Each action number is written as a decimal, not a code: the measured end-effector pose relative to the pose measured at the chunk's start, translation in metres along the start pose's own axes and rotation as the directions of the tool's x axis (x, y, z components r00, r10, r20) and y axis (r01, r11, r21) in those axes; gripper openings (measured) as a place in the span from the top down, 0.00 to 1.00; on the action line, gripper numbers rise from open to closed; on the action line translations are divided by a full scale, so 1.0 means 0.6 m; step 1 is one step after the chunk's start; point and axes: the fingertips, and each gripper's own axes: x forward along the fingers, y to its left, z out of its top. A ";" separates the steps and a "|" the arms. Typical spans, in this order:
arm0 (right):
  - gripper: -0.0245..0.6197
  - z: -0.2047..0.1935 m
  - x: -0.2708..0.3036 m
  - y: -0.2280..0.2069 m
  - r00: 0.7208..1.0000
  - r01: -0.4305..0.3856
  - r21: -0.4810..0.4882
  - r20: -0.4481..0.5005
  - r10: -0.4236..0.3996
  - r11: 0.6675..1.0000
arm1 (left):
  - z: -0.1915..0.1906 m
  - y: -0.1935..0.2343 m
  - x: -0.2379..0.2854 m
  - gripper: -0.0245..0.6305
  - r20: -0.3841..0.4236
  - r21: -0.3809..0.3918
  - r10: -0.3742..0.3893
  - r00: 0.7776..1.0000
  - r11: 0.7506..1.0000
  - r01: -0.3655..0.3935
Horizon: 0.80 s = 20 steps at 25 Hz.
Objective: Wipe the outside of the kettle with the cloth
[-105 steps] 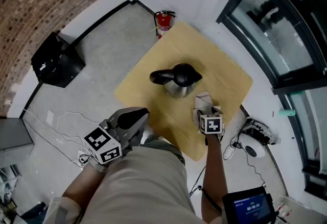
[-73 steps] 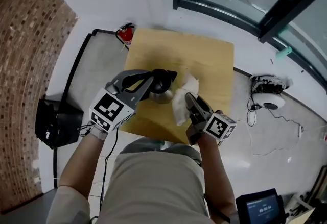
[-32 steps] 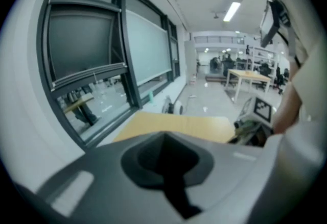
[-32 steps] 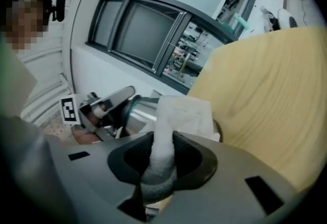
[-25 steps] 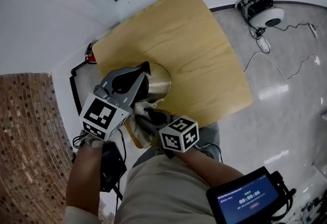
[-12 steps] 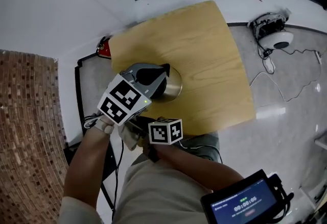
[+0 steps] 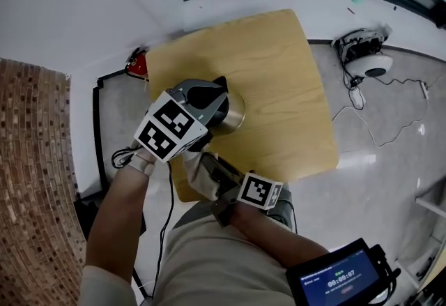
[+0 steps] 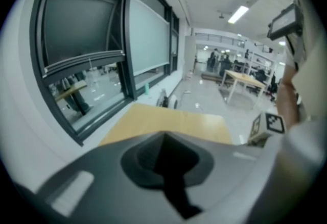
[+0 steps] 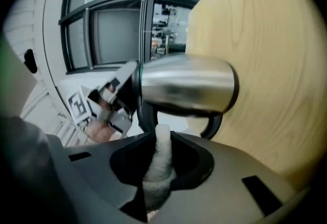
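**Hardly any writing that we can read**

The only writing we find is on the handheld screen (image 7: 339,279) at the lower right of the head view. It shows a row of green digits set out like a timer, with a fainter line above, and both are too small for us to read with certainty. The cube (image 7: 169,132) on the left gripper (image 7: 212,92) and the cube (image 7: 259,192) on the right gripper (image 7: 212,166) carry black-and-white square markers. These are coded patterns with no letters or numbers. We see the same kind of marker in each gripper view.
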 end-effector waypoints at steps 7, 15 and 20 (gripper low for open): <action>0.85 0.224 -0.121 -0.017 0.947 0.064 -0.114 0.321 -0.024 0.991 | 0.003 0.001 -0.008 0.96 0.017 0.024 0.069 0.997 0.997 -0.069; 0.85 0.223 -0.038 0.022 0.959 0.090 -0.469 0.280 0.051 0.879 | -0.005 0.000 -0.013 0.96 0.030 0.031 0.084 0.996 0.996 -0.085; 0.85 0.240 -0.038 -0.049 0.948 0.197 -0.460 0.316 -0.048 0.866 | -0.008 -0.001 -0.013 0.96 0.032 0.035 0.096 0.995 0.995 -0.097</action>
